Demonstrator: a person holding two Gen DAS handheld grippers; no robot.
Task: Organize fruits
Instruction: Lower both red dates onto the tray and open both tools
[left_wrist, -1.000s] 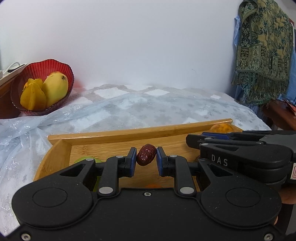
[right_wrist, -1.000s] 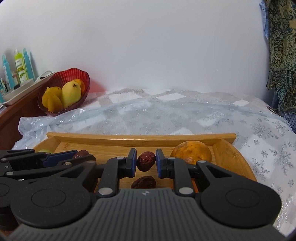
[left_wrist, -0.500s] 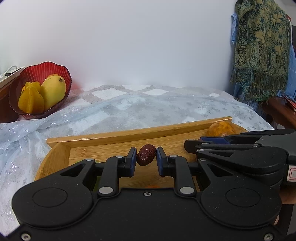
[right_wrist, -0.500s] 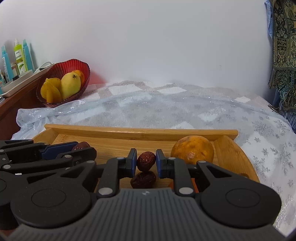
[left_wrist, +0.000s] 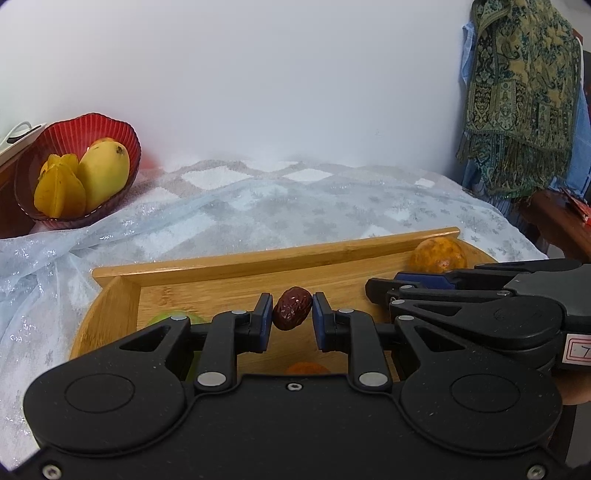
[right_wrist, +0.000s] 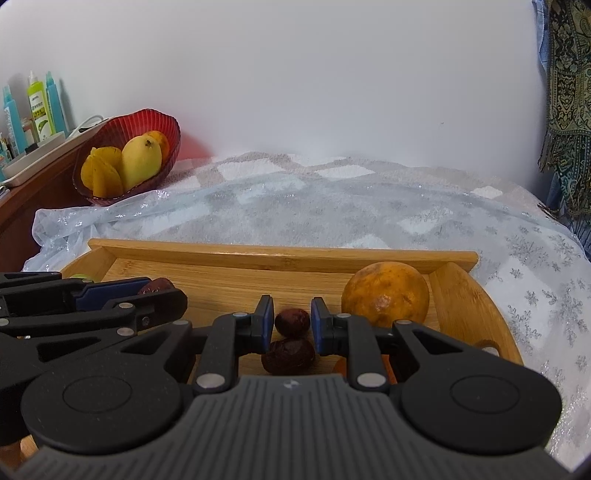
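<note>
Over the wooden tray, both tools are down low and side by side. The left tool has its blue pads drawn in narrow and pinched on a wrinkled dark red date, which is held clear above the tray floor. The right tool is just as narrow, with a second date caught between its pads. Right beneath that sits a third date on the tray floor, the two touching or very nearly so. I cannot tell which.

A round orange fruit is tucked into the tray's far right corner, just beyond the right tool. At the tray's left end, a green fruit peeks out from behind the left tool's arm.

The tray rests on a sheer snowflake cloth. Well away at the back left stands a red bowl, already holding a mango and a starfruit, with something orange tucked behind them.
</note>
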